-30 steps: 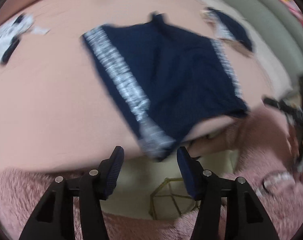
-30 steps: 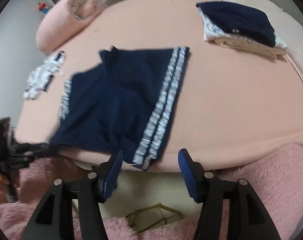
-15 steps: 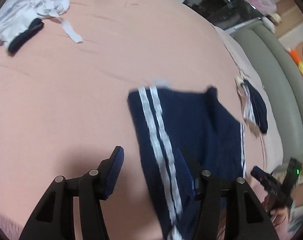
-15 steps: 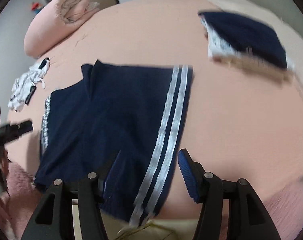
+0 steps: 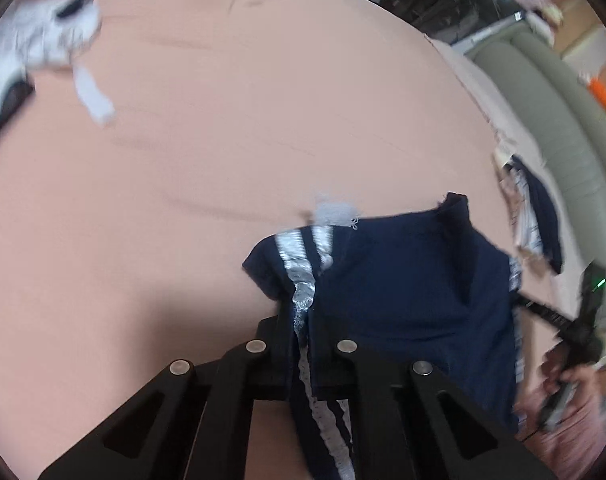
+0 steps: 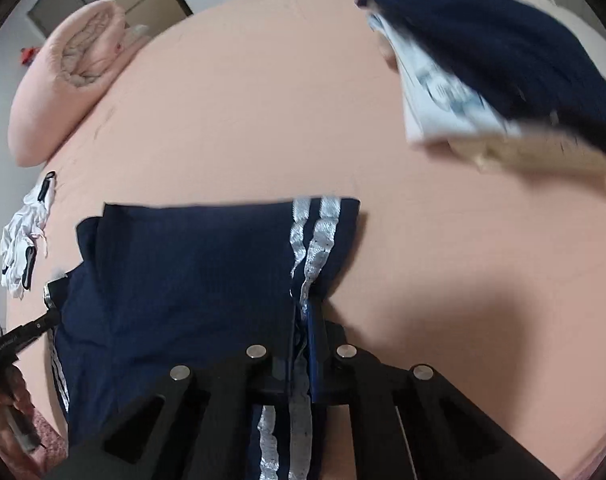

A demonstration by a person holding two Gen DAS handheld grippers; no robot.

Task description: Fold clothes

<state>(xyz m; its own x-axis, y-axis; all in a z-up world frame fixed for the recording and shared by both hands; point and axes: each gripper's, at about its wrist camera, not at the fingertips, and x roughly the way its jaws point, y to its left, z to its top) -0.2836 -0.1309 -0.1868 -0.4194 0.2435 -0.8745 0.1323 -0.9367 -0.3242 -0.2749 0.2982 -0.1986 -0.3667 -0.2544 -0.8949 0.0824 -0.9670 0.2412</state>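
Right now: both grippers are clenched on the navy shorts (image 6: 183, 280), one at each striped side.
Left gripper (image 5: 301, 320): clamped on the left side stripe (image 5: 301, 280), with cloth bunched between the fingers.
Right gripper (image 6: 303, 320): clamped on the right side stripe (image 6: 315, 240) at the near edge.
Where the shorts lie: spread on the pink bed (image 6: 263, 120), ahead of both grippers, the far edge running straight across and the near hem hanging below the fingers.
Long axis: the stripes run away from each gripper toward the far edge, so I judge the fold carries the near edge forward along them.
Nearer hand: neither; each already holds its own side.
Also ahead: a folded pile (image 6: 503, 80) well beyond the right gripper, and a white garment (image 5: 43, 48) far off to the left.
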